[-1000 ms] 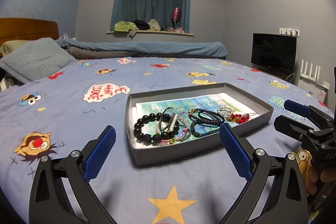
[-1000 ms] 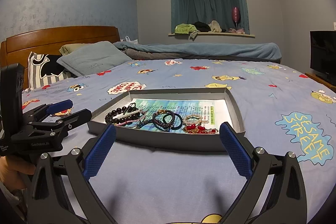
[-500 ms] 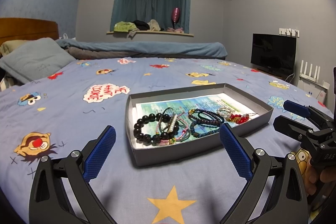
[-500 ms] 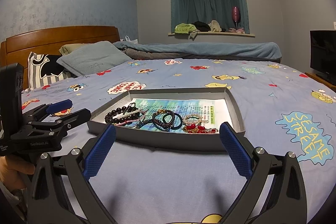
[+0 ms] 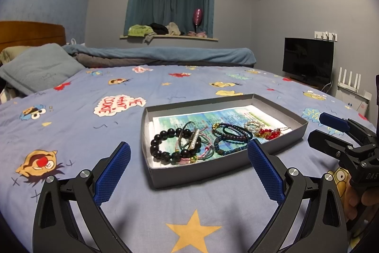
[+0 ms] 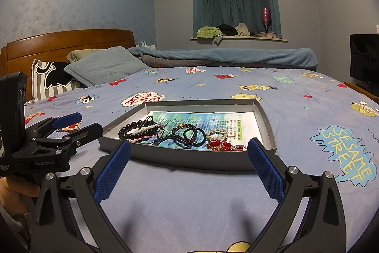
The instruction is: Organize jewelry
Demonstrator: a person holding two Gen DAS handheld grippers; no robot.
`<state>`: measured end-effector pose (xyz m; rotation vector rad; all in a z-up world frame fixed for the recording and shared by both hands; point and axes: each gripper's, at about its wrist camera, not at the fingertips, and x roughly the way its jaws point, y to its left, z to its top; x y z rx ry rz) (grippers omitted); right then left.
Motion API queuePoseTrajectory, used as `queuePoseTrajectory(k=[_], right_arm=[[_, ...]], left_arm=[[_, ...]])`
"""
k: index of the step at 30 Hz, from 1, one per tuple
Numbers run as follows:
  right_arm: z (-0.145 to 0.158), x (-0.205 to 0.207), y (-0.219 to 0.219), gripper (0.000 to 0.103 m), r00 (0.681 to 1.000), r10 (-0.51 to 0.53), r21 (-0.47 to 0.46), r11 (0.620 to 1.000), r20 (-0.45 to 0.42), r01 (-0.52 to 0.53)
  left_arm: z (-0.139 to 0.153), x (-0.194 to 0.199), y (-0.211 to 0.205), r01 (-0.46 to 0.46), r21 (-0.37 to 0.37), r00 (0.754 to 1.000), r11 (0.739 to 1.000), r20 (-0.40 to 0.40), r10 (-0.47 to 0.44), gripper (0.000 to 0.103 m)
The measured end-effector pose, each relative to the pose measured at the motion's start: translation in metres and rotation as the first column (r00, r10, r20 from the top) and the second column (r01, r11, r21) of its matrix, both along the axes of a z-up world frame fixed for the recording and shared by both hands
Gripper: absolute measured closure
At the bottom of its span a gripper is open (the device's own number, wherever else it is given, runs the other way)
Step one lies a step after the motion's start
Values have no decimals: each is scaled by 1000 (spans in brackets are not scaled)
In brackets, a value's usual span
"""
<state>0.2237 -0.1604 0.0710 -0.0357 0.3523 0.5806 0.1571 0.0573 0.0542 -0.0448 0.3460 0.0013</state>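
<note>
A shallow grey tray (image 5: 189, 178) lined with printed paper lies on the blue cartoon bedspread (image 5: 94, 125). In it sit a black bead bracelet (image 5: 163, 141), a pearl clip with thin cords (image 5: 193, 144), dark blue and purple bracelets (image 5: 231, 133) and a red bead piece (image 5: 270, 133). My left gripper (image 5: 188, 145) stands open and empty just short of the tray's near wall. My right gripper (image 6: 189, 144) is also open and empty before the tray's other near wall (image 6: 189, 161). Each gripper shows in the other's view: right (image 5: 317, 127), left (image 6: 90, 121).
Pillows (image 6: 104, 68) and a wooden headboard (image 6: 66, 44) lie to the left. A folded blue blanket (image 5: 165, 55) crosses the far side of the bed. A TV (image 5: 308, 58) stands at the right wall. A hand (image 5: 355, 200) holds the right gripper's handle.
</note>
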Motion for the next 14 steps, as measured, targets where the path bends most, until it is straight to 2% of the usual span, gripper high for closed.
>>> queuePoseTrajectory(k=[14], right_arm=[[0, 0, 0, 6, 1000, 0, 1, 1000, 0, 0]], left_arm=[[-2, 2, 0, -5, -1, 1000, 1000, -13, 5, 5]])
